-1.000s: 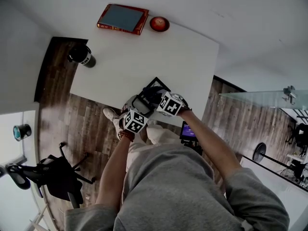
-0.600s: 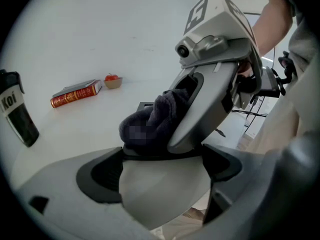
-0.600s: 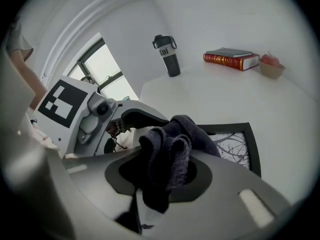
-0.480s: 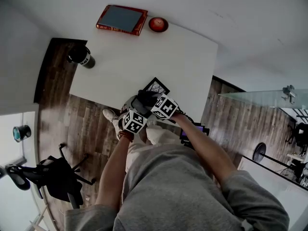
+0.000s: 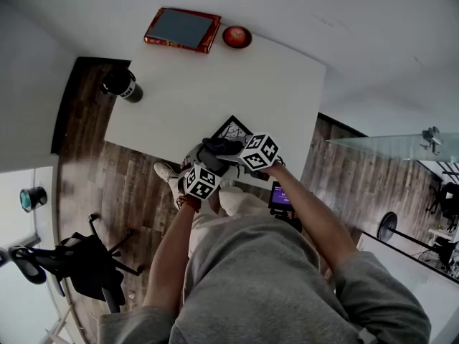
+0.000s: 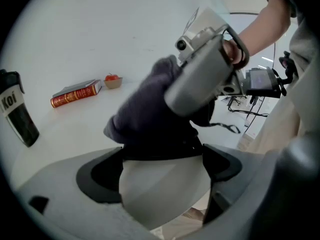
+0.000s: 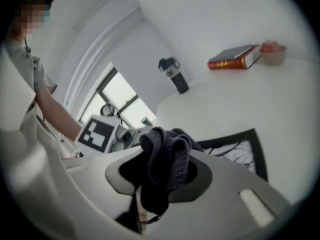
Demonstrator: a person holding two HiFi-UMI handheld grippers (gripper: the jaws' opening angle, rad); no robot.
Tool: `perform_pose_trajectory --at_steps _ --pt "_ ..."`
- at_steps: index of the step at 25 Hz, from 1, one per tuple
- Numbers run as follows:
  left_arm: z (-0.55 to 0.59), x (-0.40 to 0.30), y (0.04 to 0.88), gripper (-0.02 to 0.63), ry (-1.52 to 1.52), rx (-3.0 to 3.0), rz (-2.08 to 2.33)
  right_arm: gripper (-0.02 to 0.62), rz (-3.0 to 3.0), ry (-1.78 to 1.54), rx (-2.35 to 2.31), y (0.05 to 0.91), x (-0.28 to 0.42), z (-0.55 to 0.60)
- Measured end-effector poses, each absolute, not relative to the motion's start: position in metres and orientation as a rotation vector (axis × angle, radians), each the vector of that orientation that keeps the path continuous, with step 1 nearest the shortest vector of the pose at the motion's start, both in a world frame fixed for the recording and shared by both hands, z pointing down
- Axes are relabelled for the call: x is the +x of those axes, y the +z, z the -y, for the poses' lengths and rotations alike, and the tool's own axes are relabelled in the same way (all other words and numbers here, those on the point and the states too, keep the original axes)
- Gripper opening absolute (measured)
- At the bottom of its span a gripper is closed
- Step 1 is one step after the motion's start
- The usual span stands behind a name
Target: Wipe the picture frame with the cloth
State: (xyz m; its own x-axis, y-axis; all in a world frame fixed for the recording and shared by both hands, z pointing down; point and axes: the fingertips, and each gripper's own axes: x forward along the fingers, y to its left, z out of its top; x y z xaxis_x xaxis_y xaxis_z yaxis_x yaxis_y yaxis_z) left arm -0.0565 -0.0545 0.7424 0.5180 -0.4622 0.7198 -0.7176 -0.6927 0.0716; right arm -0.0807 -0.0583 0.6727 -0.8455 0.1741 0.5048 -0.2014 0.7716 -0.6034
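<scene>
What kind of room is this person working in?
Probably an office or lab workroom: a plain white table stands on a wood floor, with a black office chair nearby and what looks like a glass partition off to the right.

The cloth [image 7: 165, 159] is dark charcoal grey, and the picture frame [image 5: 231, 127] is black around a white sheet crossed by thin black branching lines, on a plain white table [image 5: 201, 84]. The left gripper [image 6: 162, 169] and right gripper [image 7: 160, 176] are pale grey with black pads, their cubes white with black square markers. Far off are a red book [image 5: 182, 28] with a slate-blue cover, a red-orange bowl [image 5: 237, 36] and, left, a black bottle [image 5: 122, 83] with white lettering; the floor [image 5: 86, 170] is dark brown planks.
</scene>
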Motion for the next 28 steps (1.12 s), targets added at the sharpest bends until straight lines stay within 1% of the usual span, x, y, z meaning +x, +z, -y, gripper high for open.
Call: perform_pose_trajectory --at_steps 1,2,5,7,10,12,14,17,23,28 --pt "0.055 -0.056 0.742 0.502 0.98 2.402 0.977 0.112 2.474 0.888 0.085 0.662 -0.077 0.076" --pt "0.055 -0.057 0.742 0.5 0.98 2.403 0.978 0.112 2.52 0.793 0.157 0.654 -0.071 0.095" --pt "0.056 -0.058 0.742 0.5 0.981 2.403 0.981 0.115 2.498 0.208 0.307 0.647 -0.056 0.144" --pt "0.056 -0.057 0.743 0.5 0.979 2.404 0.98 0.115 2.386 -0.118 0.321 0.649 -0.051 0.166" --pt "0.056 -0.057 0.742 0.5 0.979 2.402 0.98 0.115 2.218 -0.348 0.215 0.67 -0.05 0.171" --pt "0.056 -0.057 0.742 0.5 0.979 2.4 0.98 0.115 2.127 -0.357 0.123 0.695 -0.045 0.161" --pt "0.056 -0.056 0.743 0.5 0.98 2.399 0.979 0.107 2.115 -0.258 0.115 0.713 -0.037 0.154" --pt "0.055 -0.057 0.743 0.5 0.982 2.401 0.977 0.112 2.178 -0.085 0.204 0.714 -0.027 0.155" --pt "0.057 -0.06 0.744 0.5 0.978 2.401 0.979 0.112 2.21 0.071 0.271 0.714 0.002 0.143" --pt "0.057 -0.061 0.745 0.5 0.979 2.402 0.978 0.109 2.219 0.3 0.427 0.717 0.015 0.127"
